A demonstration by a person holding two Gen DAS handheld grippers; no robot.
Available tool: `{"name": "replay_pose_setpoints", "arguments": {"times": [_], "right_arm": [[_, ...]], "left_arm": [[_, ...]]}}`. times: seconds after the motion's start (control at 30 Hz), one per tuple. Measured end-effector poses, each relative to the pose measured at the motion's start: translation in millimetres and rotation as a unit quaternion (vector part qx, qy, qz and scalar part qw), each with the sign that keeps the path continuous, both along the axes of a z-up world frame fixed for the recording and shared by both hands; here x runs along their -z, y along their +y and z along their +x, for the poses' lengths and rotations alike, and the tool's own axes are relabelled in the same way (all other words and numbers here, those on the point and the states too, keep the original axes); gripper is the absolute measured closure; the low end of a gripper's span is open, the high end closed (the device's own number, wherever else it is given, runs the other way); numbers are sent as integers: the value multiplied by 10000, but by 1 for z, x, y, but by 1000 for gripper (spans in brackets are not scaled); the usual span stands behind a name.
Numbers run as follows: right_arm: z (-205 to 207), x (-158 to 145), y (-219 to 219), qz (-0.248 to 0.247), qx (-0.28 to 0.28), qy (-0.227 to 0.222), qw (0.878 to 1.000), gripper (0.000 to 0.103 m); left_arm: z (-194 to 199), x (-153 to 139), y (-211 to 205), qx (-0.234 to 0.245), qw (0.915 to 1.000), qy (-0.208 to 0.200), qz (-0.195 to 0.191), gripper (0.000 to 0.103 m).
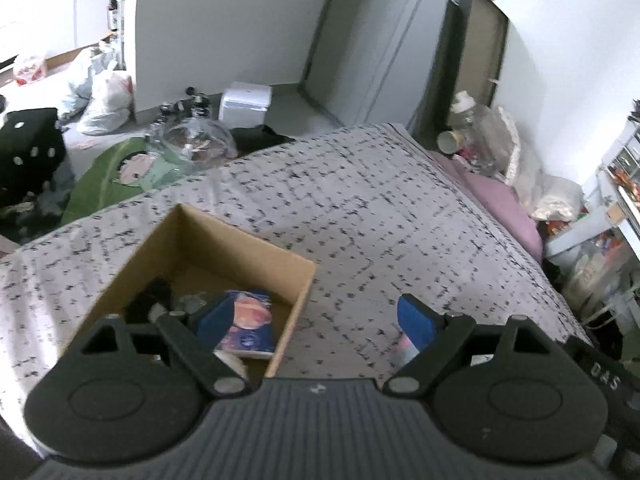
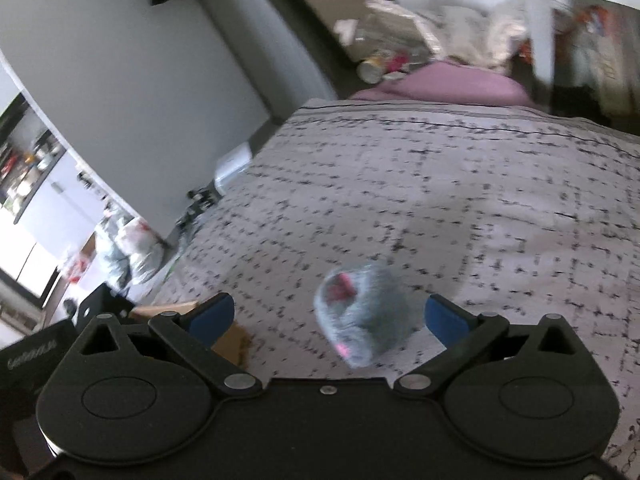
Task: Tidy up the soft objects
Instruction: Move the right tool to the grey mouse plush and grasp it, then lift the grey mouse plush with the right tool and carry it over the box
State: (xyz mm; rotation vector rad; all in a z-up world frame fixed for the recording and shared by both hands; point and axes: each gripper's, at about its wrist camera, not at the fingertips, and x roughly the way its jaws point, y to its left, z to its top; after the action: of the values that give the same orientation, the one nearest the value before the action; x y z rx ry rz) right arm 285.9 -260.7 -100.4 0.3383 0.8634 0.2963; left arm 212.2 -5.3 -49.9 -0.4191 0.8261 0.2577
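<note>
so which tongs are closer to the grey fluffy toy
Right. The right tongs stand open with the grey fluffy toy between their tips; the left tongs hang over the cardboard box, toy out of their view.

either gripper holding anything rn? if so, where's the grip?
Nothing held. Left gripper is open and empty beside the cardboard box. Right gripper is open; the grey plush toy sits between its fingers, pads clear of it.

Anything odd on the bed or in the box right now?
One thing: a grey plush toy sits between the right gripper jaws, which are open and not touching it, blurred as if loose or falling. It is outside the cardboard box, which already holds other items.
</note>
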Motion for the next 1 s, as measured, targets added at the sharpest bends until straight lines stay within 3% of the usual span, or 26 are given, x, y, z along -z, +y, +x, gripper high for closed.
{"name": "replay_pose_setpoints", "arguments": {"times": [0.4, 0.63, 0.8, 1.0], "right_arm": [[27, 23, -16, 443, 369, 440, 9974, 9], [45, 41, -16, 647, 501, 722, 9940, 24], [57, 57, -17, 906, 571, 1002, 9892, 25], [71, 80, -18, 1079, 742, 1423, 9811, 39]], "left_arm": [[39, 28, -29, 353, 9985, 211, -358, 17], [62, 43, -38, 502, 9967, 280, -565, 21], [79, 60, -42, 443, 9951, 444, -768, 37], [95, 88, -44, 321, 9902, 713, -1158, 55]]}}
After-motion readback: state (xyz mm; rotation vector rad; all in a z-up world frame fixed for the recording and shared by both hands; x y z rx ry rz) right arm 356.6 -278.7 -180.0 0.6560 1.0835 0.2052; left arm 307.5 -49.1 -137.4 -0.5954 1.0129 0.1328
